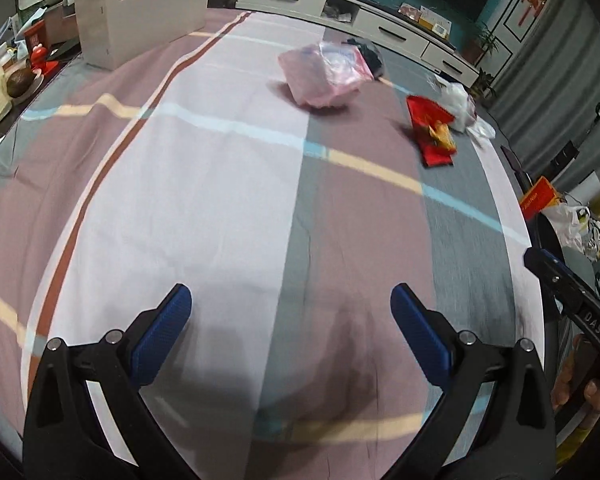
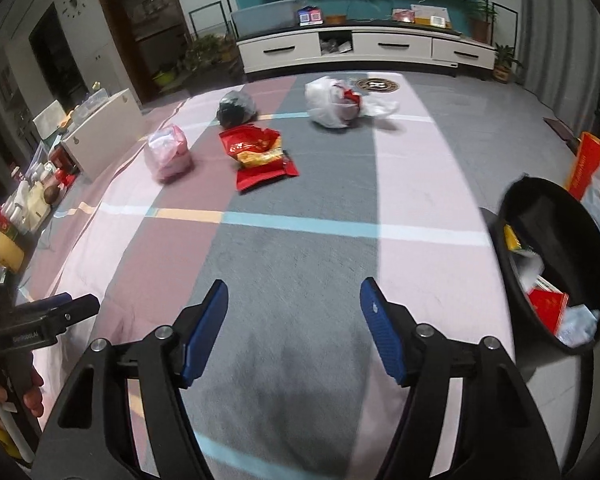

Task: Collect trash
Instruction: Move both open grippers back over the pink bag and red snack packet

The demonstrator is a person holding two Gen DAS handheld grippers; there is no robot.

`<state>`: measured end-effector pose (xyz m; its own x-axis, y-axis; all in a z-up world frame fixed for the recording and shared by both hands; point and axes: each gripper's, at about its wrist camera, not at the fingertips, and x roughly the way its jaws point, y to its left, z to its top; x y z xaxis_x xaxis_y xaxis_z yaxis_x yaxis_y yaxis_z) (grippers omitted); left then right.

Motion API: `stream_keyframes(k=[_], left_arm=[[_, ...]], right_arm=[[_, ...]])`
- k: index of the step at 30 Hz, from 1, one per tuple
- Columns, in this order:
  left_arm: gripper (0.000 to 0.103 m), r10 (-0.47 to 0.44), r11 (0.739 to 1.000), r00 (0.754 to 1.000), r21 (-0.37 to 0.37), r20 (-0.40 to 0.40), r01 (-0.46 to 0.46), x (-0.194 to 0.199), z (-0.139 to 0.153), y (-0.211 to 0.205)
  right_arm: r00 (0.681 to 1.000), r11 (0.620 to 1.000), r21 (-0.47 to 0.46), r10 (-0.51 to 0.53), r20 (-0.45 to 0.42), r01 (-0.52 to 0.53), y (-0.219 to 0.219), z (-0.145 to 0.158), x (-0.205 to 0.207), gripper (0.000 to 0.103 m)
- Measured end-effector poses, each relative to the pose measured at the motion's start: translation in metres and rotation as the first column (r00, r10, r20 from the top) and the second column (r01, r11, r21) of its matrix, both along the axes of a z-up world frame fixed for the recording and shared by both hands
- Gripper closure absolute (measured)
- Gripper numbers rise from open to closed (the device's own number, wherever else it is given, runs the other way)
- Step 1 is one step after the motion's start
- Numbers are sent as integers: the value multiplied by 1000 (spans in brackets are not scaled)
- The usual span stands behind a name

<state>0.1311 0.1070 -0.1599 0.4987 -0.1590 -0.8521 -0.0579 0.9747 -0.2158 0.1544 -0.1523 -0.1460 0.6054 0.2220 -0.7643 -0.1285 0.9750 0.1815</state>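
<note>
Tool, left: fingers wide apart, holding nothing, low over the striped cloth and well short of any trash.
Tool, right: fingers also spread and empty — hovering over the grey band of the cloth, with the bin off to its right.
Trash left to collect: pink bag, red snack wrapper, black bag and white bag, all lying on the far part of the cloth, well apart from both tools.
Bin: black, tilted toward the camera, already holding a red packet and paper scraps.
Risk, grip: the bags are thin, slack plastic; a pinch on a loose fold could slip, or lift the film while the contents spill out.
Risk, wrapper: the red wrapper lies flat and looks open at one end — a low approach might catch the cloth with it, and crumbs could scatter if it tips.
Risk, neighbours: the black bag sits just behind the wrapper, so a wide reach could nudge it away.
Risk, drop: the bin leans and its mouth is narrow from this side; a bulky bag released early could land on the rim and fall outside.
</note>
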Motion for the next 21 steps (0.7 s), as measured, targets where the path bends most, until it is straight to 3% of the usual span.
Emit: stream_keyframes(k=[11, 15, 21], left_arm=[[4, 22, 1000, 987, 12, 160, -24, 96, 33, -8], [4, 19, 999, 983, 34, 183, -26, 131, 35, -18], [4, 43, 999, 988, 11, 147, -45, 171, 22, -22]], right_arm=[[999, 999, 22, 45, 9, -45, 21, -8, 78, 34], [998, 998, -1, 60, 19, -60, 32, -11, 106, 34], [998, 997, -23, 68, 14, -67, 41, -20, 137, 34]])
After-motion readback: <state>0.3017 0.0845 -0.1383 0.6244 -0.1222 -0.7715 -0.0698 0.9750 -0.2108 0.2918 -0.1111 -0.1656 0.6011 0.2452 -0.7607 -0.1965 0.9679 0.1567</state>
